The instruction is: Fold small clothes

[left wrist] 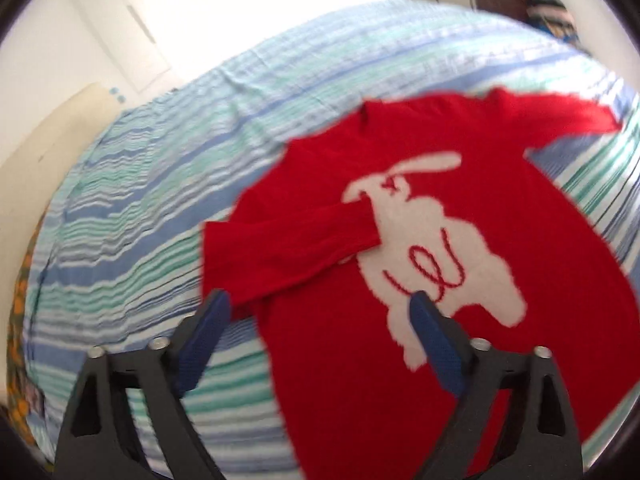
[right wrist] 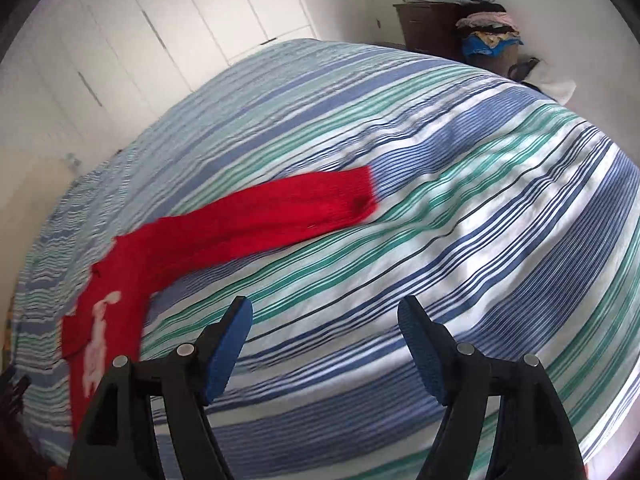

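A small red sweater (left wrist: 460,184) with a white rabbit design lies flat on the striped bed. One sleeve (left wrist: 288,248) is folded across its front, onto the rabbit. The other sleeve (right wrist: 280,216) stretches straight out over the bedspread. My left gripper (left wrist: 320,304) is open and empty, hovering above the sweater's lower edge near the folded sleeve's cuff. My right gripper (right wrist: 324,312) is open and empty above bare bedspread, to the near right of the stretched sleeve. The sweater body shows at the left in the right wrist view (right wrist: 104,320).
The bed (right wrist: 440,200) has a blue, green and white striped cover. White wardrobe doors (right wrist: 180,12) stand behind it. A dark dresser (right wrist: 432,24) with stacked laundry and a basket of clothes (right wrist: 488,40) stand at the far right.
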{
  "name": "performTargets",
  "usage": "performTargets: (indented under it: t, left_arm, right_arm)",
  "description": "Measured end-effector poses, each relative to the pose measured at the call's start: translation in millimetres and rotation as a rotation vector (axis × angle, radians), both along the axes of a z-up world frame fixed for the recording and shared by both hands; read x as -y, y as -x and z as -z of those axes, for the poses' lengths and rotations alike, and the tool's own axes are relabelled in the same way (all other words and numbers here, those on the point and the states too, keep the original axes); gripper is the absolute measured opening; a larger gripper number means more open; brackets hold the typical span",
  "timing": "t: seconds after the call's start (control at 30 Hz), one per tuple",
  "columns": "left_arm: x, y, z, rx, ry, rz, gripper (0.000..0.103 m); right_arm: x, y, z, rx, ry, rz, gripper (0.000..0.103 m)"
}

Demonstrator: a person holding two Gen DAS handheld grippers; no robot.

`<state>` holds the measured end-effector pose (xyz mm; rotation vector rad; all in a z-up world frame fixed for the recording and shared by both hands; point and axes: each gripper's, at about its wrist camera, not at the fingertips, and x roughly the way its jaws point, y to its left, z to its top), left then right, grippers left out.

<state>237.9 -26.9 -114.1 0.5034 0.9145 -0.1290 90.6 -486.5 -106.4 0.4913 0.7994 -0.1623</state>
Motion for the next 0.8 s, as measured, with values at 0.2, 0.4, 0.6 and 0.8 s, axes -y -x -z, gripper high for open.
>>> performTargets:
  t: [0.2, 0.4, 0.6, 0.8]
  left_arm:
    - [16, -48, 52, 0.006, -0.076, -0.082, 0.072]
    - [37, -66, 82, 0.064, -0.167, -0.06, 0.071]
    - [-11, -91, 52, 0.011, 0.091, -0.21, 0.003]
    - [-193, -65, -29, 0.171, 0.357, -0.592, 0.003]
  right_arm:
    - [-81, 28, 13, 0.023, -0.032, -0.127, 0.075]
    - [-105, 15, 26, -0.019, 0.006, -0.227, 0.075]
    - [-111, 11, 31, -0.032, 0.035, -0.227, 0.075]
    - [-115, 13, 30, -0.03, 0.068, -0.226, 0.075]
